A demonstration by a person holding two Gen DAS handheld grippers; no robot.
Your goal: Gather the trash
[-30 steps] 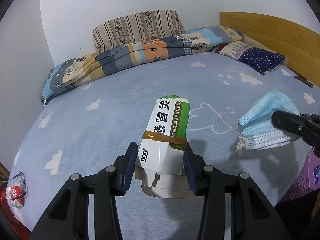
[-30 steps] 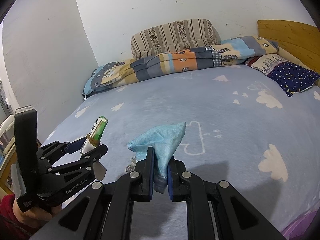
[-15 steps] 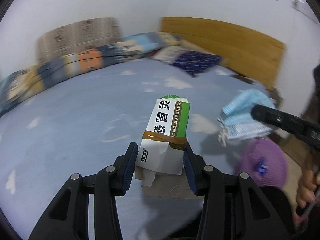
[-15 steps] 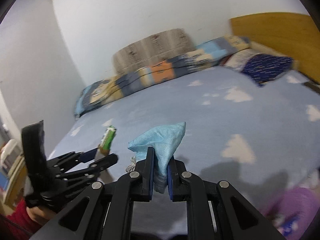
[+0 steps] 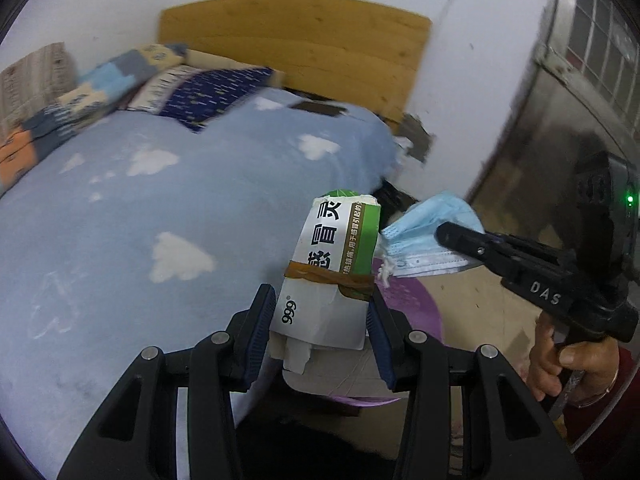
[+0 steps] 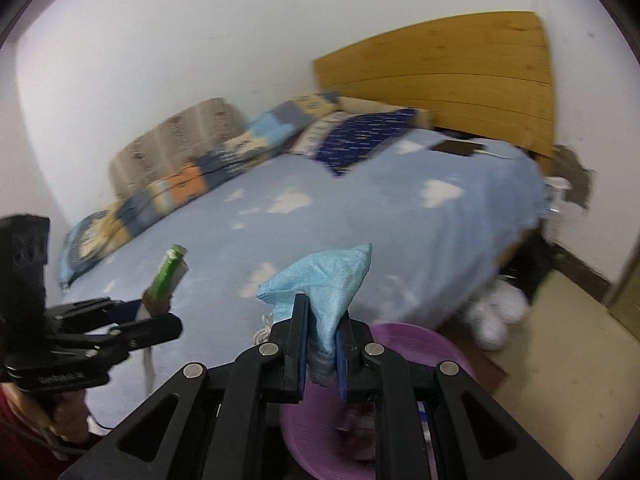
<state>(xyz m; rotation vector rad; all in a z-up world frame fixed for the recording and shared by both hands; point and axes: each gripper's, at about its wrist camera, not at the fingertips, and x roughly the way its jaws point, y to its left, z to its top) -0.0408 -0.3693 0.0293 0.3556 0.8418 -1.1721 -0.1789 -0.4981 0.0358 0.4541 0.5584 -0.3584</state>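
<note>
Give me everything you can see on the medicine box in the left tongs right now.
The medicine box is a crumpled white cardboard carton with a green side panel, large Chinese characters and "999" printed near its lower end. Brown tape wraps its middle, and the bottom flaps are torn and hanging open. It stands roughly upright, leaning slightly right, clamped at its lower part between the blue pads of the left tongs. It is held off the bed's edge above a purple bin, with nothing else touching it.

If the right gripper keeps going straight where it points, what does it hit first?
Probably the purple bin just below and ahead of the right gripper, which holds the blue mask; depth is unclear.
</note>
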